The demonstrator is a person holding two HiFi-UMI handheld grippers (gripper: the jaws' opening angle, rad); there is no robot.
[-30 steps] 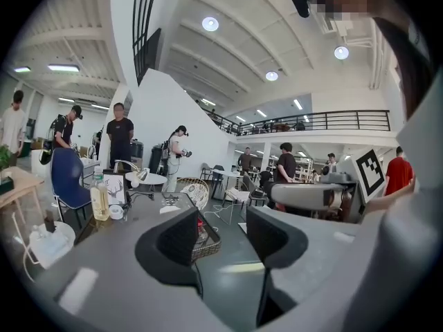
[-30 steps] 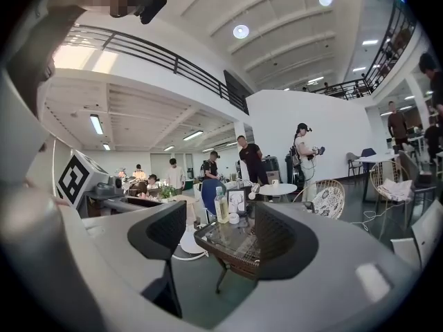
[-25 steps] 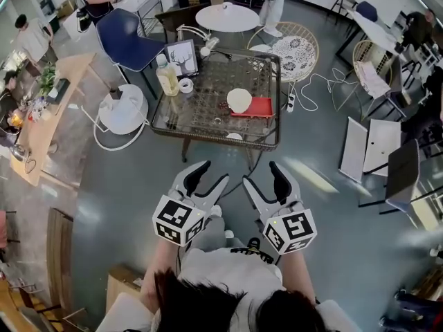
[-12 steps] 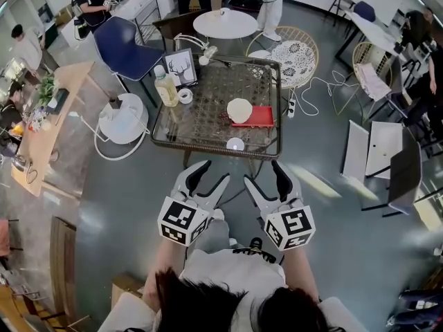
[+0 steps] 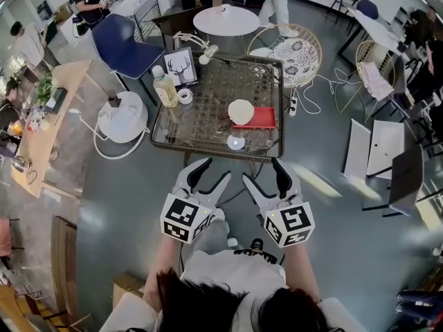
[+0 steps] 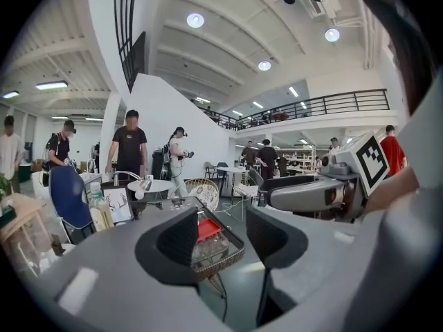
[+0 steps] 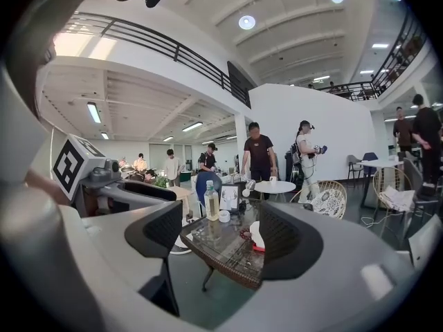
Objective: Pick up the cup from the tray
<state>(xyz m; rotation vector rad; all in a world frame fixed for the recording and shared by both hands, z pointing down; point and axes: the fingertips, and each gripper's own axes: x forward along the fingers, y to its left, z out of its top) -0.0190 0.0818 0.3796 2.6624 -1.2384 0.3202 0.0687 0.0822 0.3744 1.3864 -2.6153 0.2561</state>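
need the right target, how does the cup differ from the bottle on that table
The cup is white and squat; the bottle is clear, tall and narrow, with yellowish liquid inside. The cup sits on the red tray towards the table's right side; the bottle stands on the bare top near the left edge. Both rest on the same glass-topped table, untouched.

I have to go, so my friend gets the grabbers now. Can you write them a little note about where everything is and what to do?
Left gripper: jaws apart, nothing between them.
Right gripper: the same.
Both are held out in front of the person, short of the glass table.
The white cup sits on the red tray, at its left end in the head view.
Done: nothing yet.
Left: step up to the table, close one gripper on the cup, lift it off the tray.
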